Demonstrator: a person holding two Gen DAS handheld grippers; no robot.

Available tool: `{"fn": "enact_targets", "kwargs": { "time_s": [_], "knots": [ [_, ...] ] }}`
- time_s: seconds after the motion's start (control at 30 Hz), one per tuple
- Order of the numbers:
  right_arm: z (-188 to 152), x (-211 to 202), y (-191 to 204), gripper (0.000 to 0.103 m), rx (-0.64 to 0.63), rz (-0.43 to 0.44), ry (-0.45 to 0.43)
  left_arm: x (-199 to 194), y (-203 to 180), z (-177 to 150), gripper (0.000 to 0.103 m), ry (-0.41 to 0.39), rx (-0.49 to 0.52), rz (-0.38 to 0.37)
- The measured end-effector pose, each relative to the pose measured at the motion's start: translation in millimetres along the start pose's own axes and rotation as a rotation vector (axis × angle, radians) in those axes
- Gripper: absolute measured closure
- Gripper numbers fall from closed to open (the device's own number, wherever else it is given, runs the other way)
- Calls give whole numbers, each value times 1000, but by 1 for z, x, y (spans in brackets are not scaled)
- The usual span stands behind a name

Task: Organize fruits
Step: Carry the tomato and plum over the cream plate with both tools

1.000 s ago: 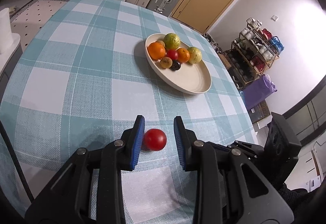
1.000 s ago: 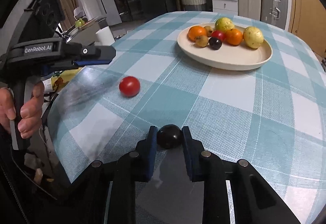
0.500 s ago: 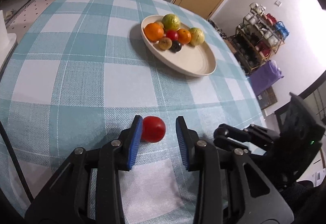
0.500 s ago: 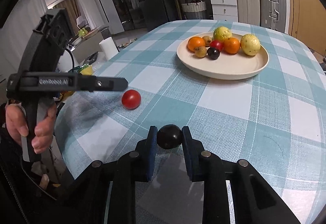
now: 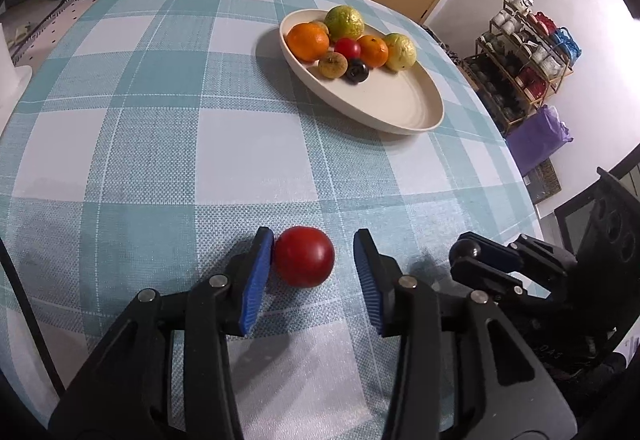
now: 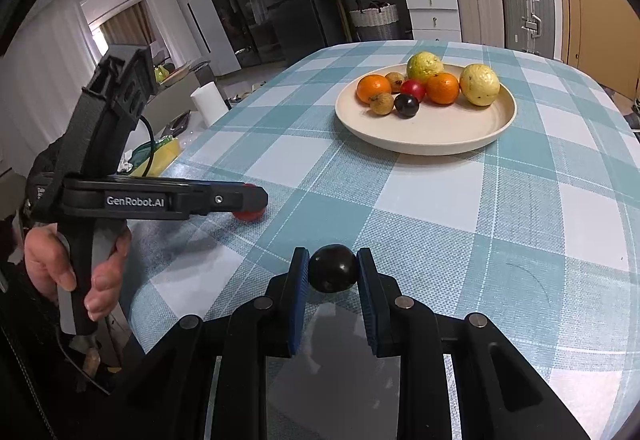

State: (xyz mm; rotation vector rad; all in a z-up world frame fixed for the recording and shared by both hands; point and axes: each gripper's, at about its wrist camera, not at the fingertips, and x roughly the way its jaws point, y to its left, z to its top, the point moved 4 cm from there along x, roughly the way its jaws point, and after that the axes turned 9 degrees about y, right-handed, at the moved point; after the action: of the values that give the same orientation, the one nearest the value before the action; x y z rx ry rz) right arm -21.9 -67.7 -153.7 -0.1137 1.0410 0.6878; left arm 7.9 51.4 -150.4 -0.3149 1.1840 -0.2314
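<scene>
The left gripper (image 5: 314,276), tilted down, is opening around the red tomato (image 5: 304,256) (left pad touching); the right gripper (image 6: 332,292) clamps the dark plum (image 6: 333,268).

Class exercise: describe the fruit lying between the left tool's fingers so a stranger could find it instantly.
On the checked table, look at the near edge, well short of the cream plate. The red tomato lies there on the cloth inside the opening left tool; it is the only red fruit off the plate.

We see the tomato (image 5: 304,256) on the surface (image 5: 160,167) between our left tool (image 5: 314,272) pads, our right tool (image 6: 333,276) beside it, the plate (image 5: 400,107) beyond.
</scene>
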Motion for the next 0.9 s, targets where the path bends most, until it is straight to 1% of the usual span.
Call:
{"fn": "enact_targets", "kwargs": {
  "time_s": [0.03, 0.07, 0.23, 0.47, 0.73, 0.9],
  "knots": [
    [0, 0, -1, 79, 1, 1, -1, 1, 0, 0, 68, 3, 2, 10],
    [0, 0, -1, 79, 2, 0, -3, 2, 0, 1, 76, 5, 3, 25],
    [1, -2, -5, 79, 11, 7, -11, 0, 0, 4, 77, 1, -5, 24],
    [13, -5, -20, 79, 33, -17, -33, -12, -14, 24, 77, -23, 8, -32],
    [45, -14, -34, 79, 45, -2, -80, -16, -42, 68, 77, -37, 57, -64],
    [66, -15, -47, 79, 51, -28, -96, -14, -58, 100, 77, -49, 79, -72]
  ]
}}
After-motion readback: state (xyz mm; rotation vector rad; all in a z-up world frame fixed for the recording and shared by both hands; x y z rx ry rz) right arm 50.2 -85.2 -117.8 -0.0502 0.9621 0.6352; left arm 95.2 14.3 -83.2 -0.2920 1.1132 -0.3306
